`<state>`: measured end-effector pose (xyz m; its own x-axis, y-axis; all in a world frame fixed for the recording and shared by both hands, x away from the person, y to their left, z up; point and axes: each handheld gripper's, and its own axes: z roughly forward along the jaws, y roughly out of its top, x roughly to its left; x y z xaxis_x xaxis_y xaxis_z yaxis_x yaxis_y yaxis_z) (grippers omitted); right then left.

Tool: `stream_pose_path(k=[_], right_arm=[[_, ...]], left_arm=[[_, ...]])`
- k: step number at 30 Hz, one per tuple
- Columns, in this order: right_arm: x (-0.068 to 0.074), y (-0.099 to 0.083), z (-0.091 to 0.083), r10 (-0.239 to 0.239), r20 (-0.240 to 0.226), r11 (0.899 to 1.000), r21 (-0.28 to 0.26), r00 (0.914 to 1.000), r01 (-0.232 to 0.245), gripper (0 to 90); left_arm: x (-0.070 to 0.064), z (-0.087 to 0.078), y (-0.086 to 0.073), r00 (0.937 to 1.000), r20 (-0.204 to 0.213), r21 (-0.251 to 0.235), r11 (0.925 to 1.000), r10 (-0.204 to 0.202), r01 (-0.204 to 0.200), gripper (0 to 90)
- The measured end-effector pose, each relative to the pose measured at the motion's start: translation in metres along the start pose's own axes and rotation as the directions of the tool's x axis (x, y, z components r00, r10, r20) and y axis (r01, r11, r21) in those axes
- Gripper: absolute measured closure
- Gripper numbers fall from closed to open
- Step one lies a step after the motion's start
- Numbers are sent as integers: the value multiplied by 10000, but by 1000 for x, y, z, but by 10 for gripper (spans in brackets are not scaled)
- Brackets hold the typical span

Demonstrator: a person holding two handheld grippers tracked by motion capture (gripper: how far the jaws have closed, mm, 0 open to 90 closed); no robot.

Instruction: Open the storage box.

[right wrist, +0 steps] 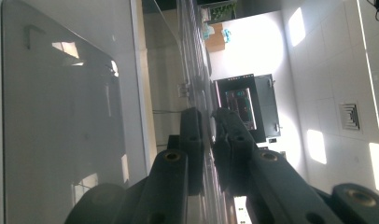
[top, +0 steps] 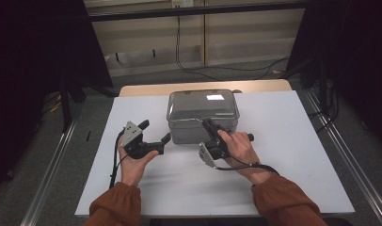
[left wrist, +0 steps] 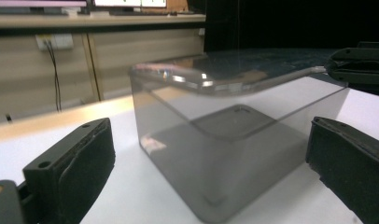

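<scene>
Nearest, two rust-orange sleeves (top: pixel 117 205) enter over the matte white table (top: pixel 283 155). The left gripper (top: pixel 156 133), black with a grey three-cornered plate, rests just beside the box's near-left corner, its padded, rough-textured jaws spread wide apart. The right gripper (top: pixel 207 123) is turned on its side, its hard black jaws pressed close on the thin edge of the lid (top: pixel 203 104). Beyond sits the box (top: pixel 202 116): smoky, translucent plastic, rectangular with rounded corners, glossy-topped, at the table's middle toward the far edge.
</scene>
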<state>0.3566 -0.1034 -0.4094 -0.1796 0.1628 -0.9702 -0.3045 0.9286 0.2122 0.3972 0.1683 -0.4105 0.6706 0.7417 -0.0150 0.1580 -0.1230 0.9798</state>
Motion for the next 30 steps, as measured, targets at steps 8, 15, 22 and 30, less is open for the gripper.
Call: stream_pose_path(k=[8, 15, 22, 30], right_arm=[[-6, 0, 1, -18, 79, 10000, -36, 10000, 19, 822], [-9, 1, 1, -39, 149, 10000, -21, 9999, 39, 825], [-10, 0, 2, -73, 165, 10000, -55, 9998, 74, 824], [-10, 1, 2, -56, 177, 9999, -122, 9998, 58, 824]], left_arm=[[4, 20, 8, 9999, 4, -32, 9999, 158, -158, 22], [12, 38, 10, 9996, -41, -208, 9994, 291, -292, 36], [18, 48, 5, 9982, -317, -316, 9982, 508, -518, 58], [19, 59, 3, 9979, -54, -278, 9975, 641, -643, 107]])
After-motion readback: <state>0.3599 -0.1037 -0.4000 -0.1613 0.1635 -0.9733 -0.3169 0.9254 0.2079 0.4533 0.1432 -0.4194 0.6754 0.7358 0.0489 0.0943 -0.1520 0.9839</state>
